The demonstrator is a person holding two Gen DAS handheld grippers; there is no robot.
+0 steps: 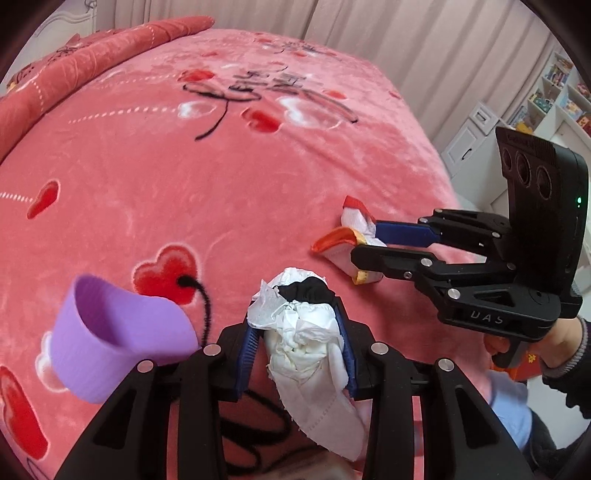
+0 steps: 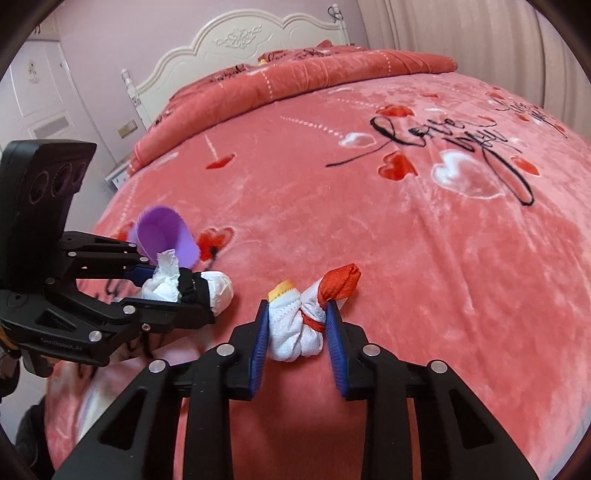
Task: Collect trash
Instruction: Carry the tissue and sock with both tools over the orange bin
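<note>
My left gripper (image 1: 295, 321) is shut on a crumpled wad of white tissue (image 1: 299, 343) with a black scrap on top, held just above the pink blanket (image 1: 166, 192). In the right wrist view the same gripper (image 2: 192, 291) and wad (image 2: 162, 288) show at the left. My right gripper (image 2: 297, 308) is shut on a white bundle with red and orange ends (image 2: 295, 332) that rests on the blanket; it also shows in the left wrist view (image 1: 364, 240) with the bundle (image 1: 336, 243) between its blue pads. A purple cup (image 1: 122, 332) lies on its side left of the wad.
A folded red quilt (image 2: 295, 74) and white headboard (image 2: 240, 40) lie at the far end of the bed. Curtains (image 1: 332, 18) hang behind. White shelves and drawers (image 1: 554, 96) stand past the bed's right edge. A person's hand (image 1: 554, 339) holds the right gripper's handle.
</note>
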